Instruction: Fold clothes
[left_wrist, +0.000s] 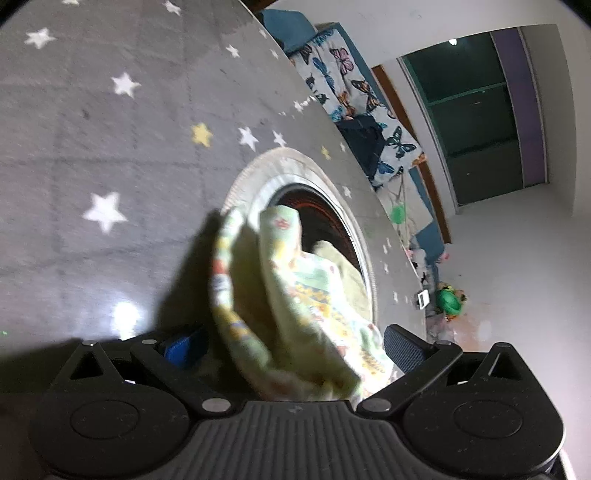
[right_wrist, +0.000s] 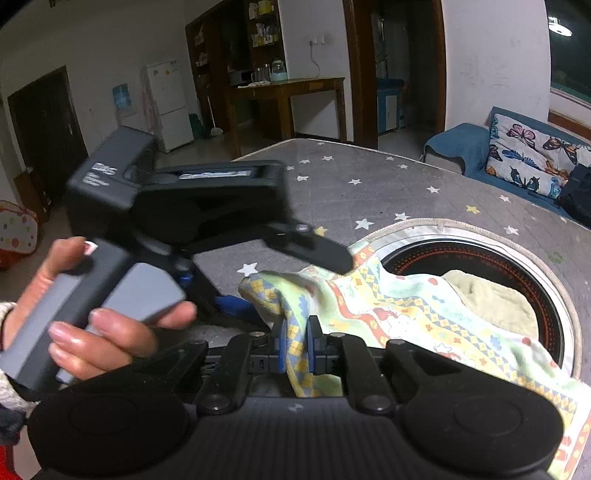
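A pale green patterned cloth (right_wrist: 399, 314) with yellow, red and blue print drapes from the round basket (right_wrist: 554, 280) onto the grey star-print table. My right gripper (right_wrist: 295, 343) is shut on a bunched edge of this cloth, pinched between its blue pads. My left gripper (left_wrist: 291, 350) is open, its fingers wide apart, with the cloth (left_wrist: 295, 295) hanging between them, held by neither. In the right wrist view the left gripper (right_wrist: 295, 254) hovers over the cloth's left edge, held by a hand. A second plain yellow-green cloth (right_wrist: 491, 299) lies inside the basket.
The grey star-print table cover (left_wrist: 110, 129) spreads to the left and beyond the basket (left_wrist: 295, 162). A blue sofa with a butterfly cushion (right_wrist: 532, 166) stands behind the table at the right. A wooden table (right_wrist: 288, 92) and fridge stand far back.
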